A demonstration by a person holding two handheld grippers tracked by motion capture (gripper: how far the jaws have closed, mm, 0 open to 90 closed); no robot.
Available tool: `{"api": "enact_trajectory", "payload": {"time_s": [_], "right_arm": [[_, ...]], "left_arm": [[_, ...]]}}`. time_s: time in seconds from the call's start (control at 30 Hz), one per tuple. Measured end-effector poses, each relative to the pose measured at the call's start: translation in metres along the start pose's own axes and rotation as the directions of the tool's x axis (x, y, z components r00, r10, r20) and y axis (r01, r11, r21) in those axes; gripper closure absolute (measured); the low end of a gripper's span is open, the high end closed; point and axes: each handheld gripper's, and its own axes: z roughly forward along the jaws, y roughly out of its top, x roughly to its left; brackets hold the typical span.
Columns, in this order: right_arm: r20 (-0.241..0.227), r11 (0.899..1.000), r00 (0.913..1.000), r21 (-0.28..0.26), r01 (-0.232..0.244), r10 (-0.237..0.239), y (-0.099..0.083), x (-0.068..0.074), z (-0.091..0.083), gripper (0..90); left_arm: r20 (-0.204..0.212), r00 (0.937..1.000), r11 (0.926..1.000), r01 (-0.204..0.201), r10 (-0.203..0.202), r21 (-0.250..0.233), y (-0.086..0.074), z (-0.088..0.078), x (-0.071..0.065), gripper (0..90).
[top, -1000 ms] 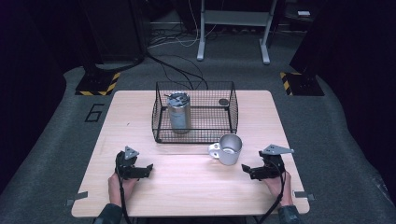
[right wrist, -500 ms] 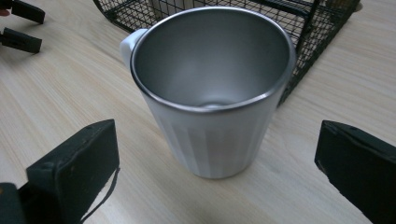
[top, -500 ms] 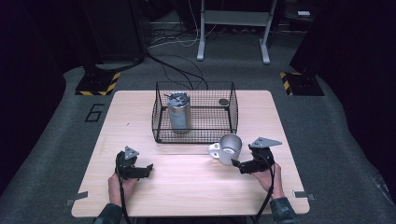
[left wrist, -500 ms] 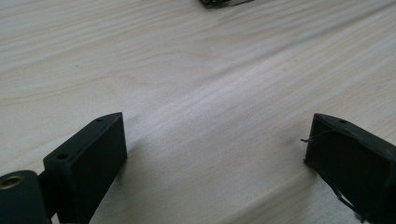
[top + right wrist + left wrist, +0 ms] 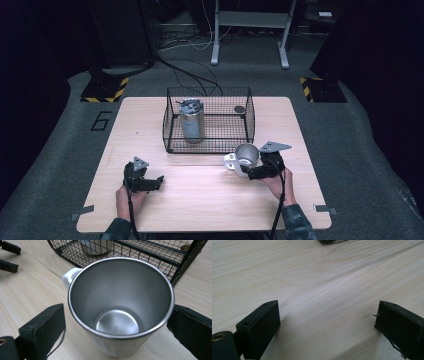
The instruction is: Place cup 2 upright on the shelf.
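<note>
Mug (image 5: 120, 307) between spread right tool (image 5: 117, 325) jaws, upright

From up high on the person's side we look forward and down over the whole table (image 5: 210, 200). Our left gripper view sits low and close, skimming bare wood. Our right gripper view peers steeply down, very near, into the steel mug (image 5: 120, 307), with the wire cage (image 5: 150, 255) just behind; both also show from above.
</note>
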Motion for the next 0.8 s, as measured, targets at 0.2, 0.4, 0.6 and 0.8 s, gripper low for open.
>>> {"api": "enact_trajectory", "payload": {"time_s": [0.2,0.4,0.6,0.8], "right_arm": [[0.013,1.0,0.9999,-0.006,-0.006,0.006,0.004,0.001,0.007,3.4],[0.028,1.0,0.9995,-0.003,-0.014,0.014,0.004,0.001,0.011,4.7],[0.037,1.0,0.9992,-0.008,-0.016,0.016,0.003,0.002,0.012,5.3],[0.073,1.0,0.9972,-0.005,-0.017,0.017,0.0,0.007,0.015,6.2]], "left_arm": [[-0.001,1.0,1.0,0.001,-0.001,-0.002,0.0,0.0,0.0,5.9],[-0.004,1.0,0.9999,0.002,-0.002,-0.01,0.0,0.001,0.0,6.0],[-0.002,1.0,1.0,0.001,-0.001,-0.008,0.0,0.0,0.0,6.6],[-0.001,1.0,1.0,-0.002,0.002,-0.009,0.0,0.0,0.0,6.9]]}}
